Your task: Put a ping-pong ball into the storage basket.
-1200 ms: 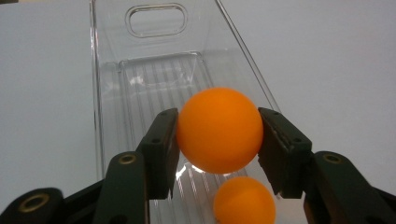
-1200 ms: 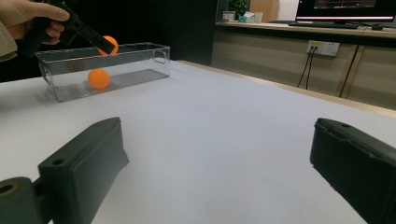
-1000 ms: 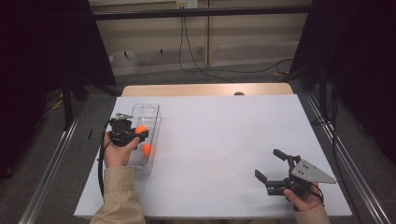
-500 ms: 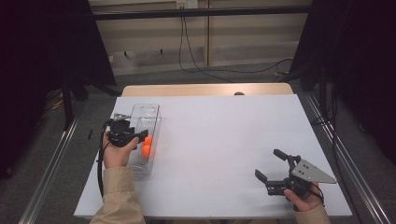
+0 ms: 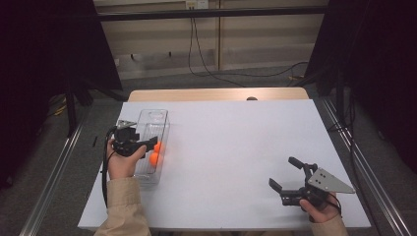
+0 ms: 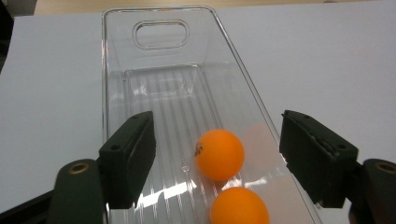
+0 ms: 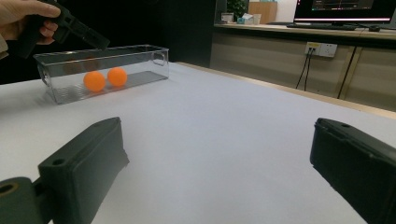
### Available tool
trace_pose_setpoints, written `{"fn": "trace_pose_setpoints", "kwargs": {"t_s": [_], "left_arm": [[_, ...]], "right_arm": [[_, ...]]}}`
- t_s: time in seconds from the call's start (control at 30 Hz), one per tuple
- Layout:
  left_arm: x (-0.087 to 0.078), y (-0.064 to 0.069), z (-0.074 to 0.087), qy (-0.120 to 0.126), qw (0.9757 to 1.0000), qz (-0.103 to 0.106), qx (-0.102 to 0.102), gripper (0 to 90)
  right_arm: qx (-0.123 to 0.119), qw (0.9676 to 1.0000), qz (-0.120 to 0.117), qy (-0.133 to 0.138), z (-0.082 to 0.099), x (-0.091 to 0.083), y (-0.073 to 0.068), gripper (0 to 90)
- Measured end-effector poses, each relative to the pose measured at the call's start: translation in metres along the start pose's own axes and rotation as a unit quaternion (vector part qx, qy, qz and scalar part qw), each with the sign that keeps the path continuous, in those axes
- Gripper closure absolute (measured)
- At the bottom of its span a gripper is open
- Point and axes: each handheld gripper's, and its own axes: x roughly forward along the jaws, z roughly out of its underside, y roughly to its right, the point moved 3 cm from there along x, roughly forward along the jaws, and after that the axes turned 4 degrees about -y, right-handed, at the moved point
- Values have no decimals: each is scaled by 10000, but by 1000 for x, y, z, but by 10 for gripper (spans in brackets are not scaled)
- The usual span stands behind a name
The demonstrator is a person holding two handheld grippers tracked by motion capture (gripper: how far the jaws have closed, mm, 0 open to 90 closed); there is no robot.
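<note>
A clear plastic bin (image 5: pixel 156 116) lies on the left of the white table, with two orange balls (image 5: pixel 157 146) (image 5: pixel 154 158) on its floor. My left gripper (image 5: pixel 147 148) hovers over the bin's near end. Its jaws have just been opening and now stand apart, touching neither ball. In the left gripper view both balls (image 6: pixel 219 154) (image 6: pixel 239 205) rest on the ribbed floor of the bin (image 6: pixel 112 93), below the open left gripper (image 6: pixel 217 123). My right gripper (image 5: pixel 283 172) rests near the table's front right, open with nothing between its fingers.
The right gripper view looks across bare white table from my right gripper (image 7: pixel 219 154) to the bin (image 7: pixel 154 56), the balls (image 7: pixel 95 80) and the left gripper (image 7: pixel 79 32) above them. Dark rails run along both sides of the table (image 5: pixel 236 142).
The left jaws have opened, and the orange ball they held above the bin has dropped in beside the other ball. The right hand has kept still.
</note>
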Motion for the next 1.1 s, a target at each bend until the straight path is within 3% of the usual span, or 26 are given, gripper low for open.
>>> {"fn": "trace_pose_setpoints", "kwargs": {"t_s": [0.37, 1.1], "left_arm": [[-5, 3, 5, 168, 9998, 96, -50, 186], [-14, 11, 17, 446, 9984, 325, 87, 105]], "right_arm": [[24, 10000, 18, 10, -1, 2, -1, 27], [13, 10000, 63, 23, -1, 0, 0, 27]]}}
